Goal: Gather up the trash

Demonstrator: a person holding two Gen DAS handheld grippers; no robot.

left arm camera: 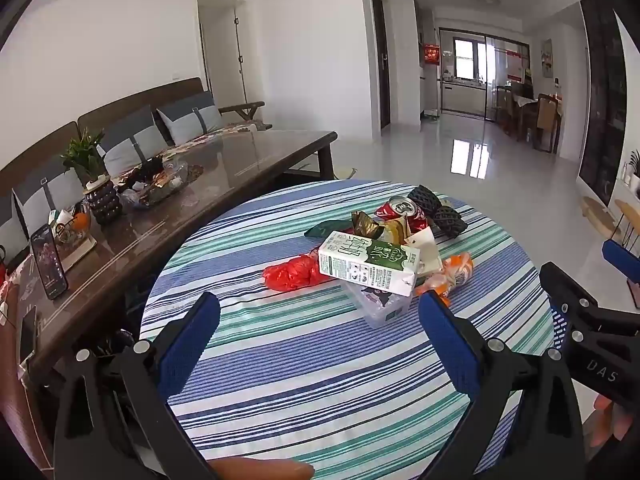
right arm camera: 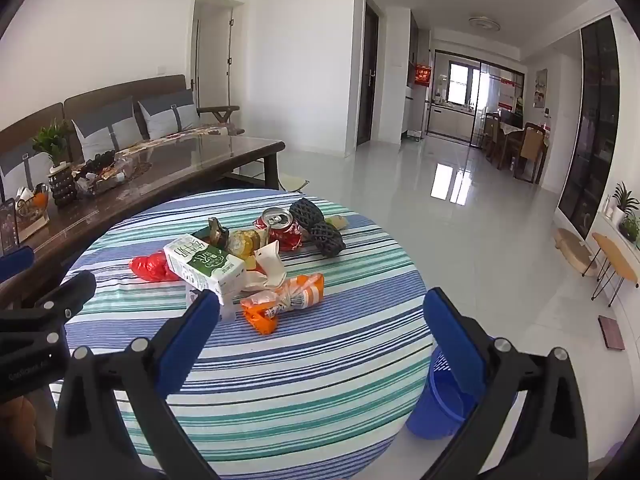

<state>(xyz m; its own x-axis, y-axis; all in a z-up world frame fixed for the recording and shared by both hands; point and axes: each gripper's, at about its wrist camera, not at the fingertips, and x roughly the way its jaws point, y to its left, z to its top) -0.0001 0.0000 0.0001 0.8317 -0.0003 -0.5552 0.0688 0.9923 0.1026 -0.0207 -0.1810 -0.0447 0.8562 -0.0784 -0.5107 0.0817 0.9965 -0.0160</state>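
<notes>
Both tongs, left point(left arm camera: 318, 334) and right point(right arm camera: 320, 330), stand wide open, holding nothing, tilted down over the striped surface point(left arm camera: 320, 380). Just ahead of them lies the trash pile: a green milk carton point(left arm camera: 366, 266) atop a clear plastic box point(left arm camera: 384, 308), a red bag point(left arm camera: 294, 274), an orange wrapper point(right arm camera: 286, 300), a red can point(right arm camera: 280, 226). Beside the right tongs' right finger, below the surface edge, stands a blue bin point(right arm camera: 438, 404).

One milk carton point(left arm camera: 368, 266), one red can point(left arm camera: 404, 210), two black foam nets point(left arm camera: 438, 210), one blue bin point(right arm camera: 440, 396).
</notes>
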